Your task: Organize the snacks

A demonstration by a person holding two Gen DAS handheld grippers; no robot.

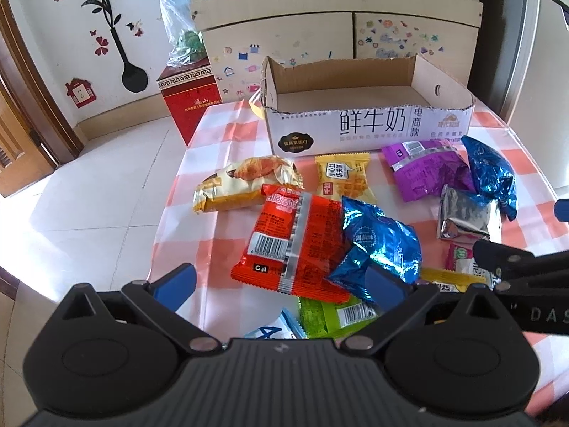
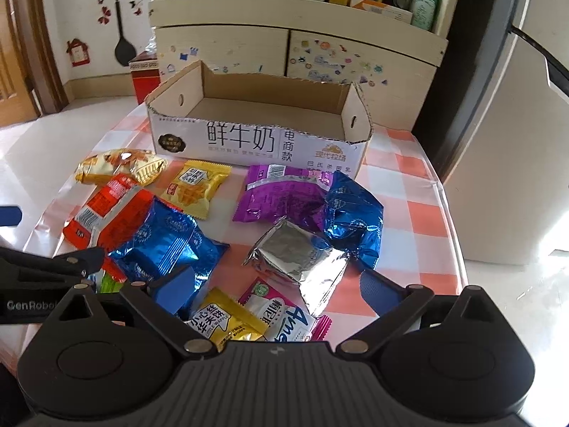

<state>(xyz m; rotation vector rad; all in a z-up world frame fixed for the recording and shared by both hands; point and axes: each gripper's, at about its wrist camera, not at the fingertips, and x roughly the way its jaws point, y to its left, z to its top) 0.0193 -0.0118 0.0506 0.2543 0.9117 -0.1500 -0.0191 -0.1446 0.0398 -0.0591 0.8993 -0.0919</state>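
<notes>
An empty open cardboard box [image 1: 370, 131] [image 2: 263, 142] stands at the back of the checked table. Several snack packets lie in front of it: a red one [image 1: 295, 238] [image 2: 106, 213], a blue foil one [image 1: 380, 245] [image 2: 167, 245], a gold croissant one [image 1: 245, 181], a yellow waffle one [image 1: 341, 178] [image 2: 195, 188], a purple one [image 1: 426, 170] [image 2: 284, 195], a silver one [image 1: 466, 217] [image 2: 298, 256] and a second blue one [image 2: 352, 217]. My left gripper [image 1: 281, 284] is open and empty over the red and blue packets. My right gripper [image 2: 277, 291] is open and empty over the silver, yellow and white packets.
A cream shelf unit [image 1: 320, 7] with stickers stands behind the table. A red gift box [image 1: 188, 103] sits on the tiled floor to the left. The table edge [image 1: 174, 206] drops off at left. A white appliance [image 2: 508, 142] stands at the right.
</notes>
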